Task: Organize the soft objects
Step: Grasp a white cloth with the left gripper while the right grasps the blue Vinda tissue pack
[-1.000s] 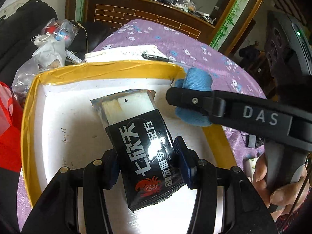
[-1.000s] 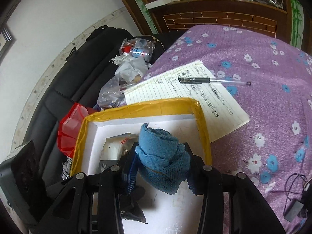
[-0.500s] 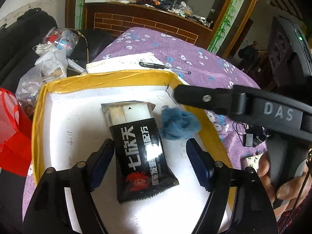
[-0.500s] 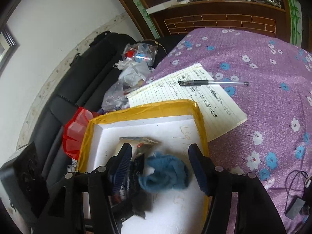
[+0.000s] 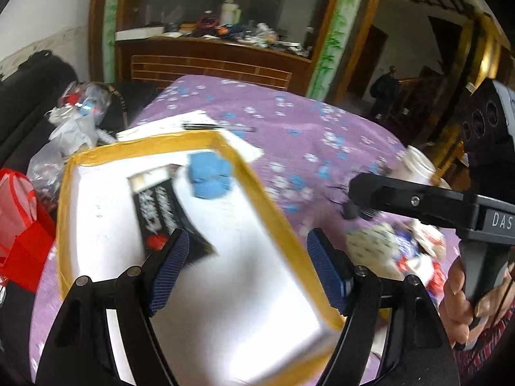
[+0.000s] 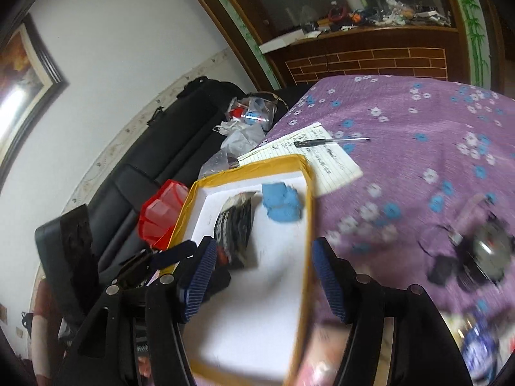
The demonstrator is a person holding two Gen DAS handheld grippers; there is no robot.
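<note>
Both grippers empty above the box

Blue cloth (image 5: 210,175) and black packet (image 5: 161,212) lie inside the yellow-rimmed box (image 5: 267,206) (blurred); left gripper (image 5: 246,270) wide, right gripper (image 6: 262,281) opening, nothing between.

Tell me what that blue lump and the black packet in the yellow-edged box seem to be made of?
The blue lump looks like soft knitted or terry cloth: matte, fuzzy-edged, bunched into folds. The black packet seems to be glossy plastic film, with printed white characters and a shiny clear end. The box looks like white foam or card, its rim wrapped in glossy yellow tape; blur leaves that open.
</note>
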